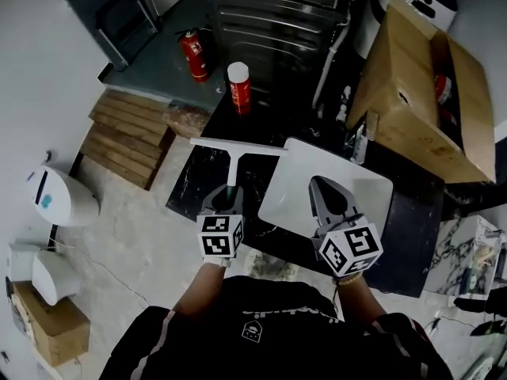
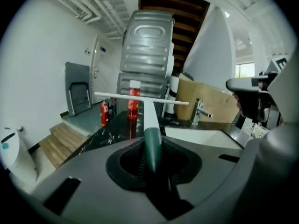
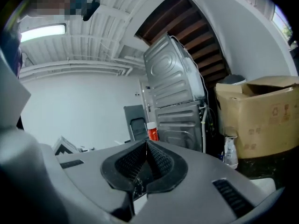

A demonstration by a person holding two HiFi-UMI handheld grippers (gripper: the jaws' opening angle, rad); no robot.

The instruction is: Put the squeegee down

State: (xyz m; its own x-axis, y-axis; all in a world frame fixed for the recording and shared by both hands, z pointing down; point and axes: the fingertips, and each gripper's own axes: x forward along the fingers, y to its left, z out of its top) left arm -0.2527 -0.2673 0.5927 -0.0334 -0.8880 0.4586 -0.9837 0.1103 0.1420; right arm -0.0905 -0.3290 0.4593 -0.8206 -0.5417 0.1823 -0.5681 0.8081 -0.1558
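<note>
The left gripper (image 1: 226, 200) has its fingers clenched on the green handle of the squeegee (image 1: 234, 155), whose white blade hangs crosswise above the black table (image 1: 188, 182), just beside the white sink (image 1: 295, 182). The right gripper (image 1: 329, 200) is pinched together on nothing (it hovers over the sink). Released from up here, the squeegee would likely clatter, and its blade could catch the sink rim and tip in.
</note>
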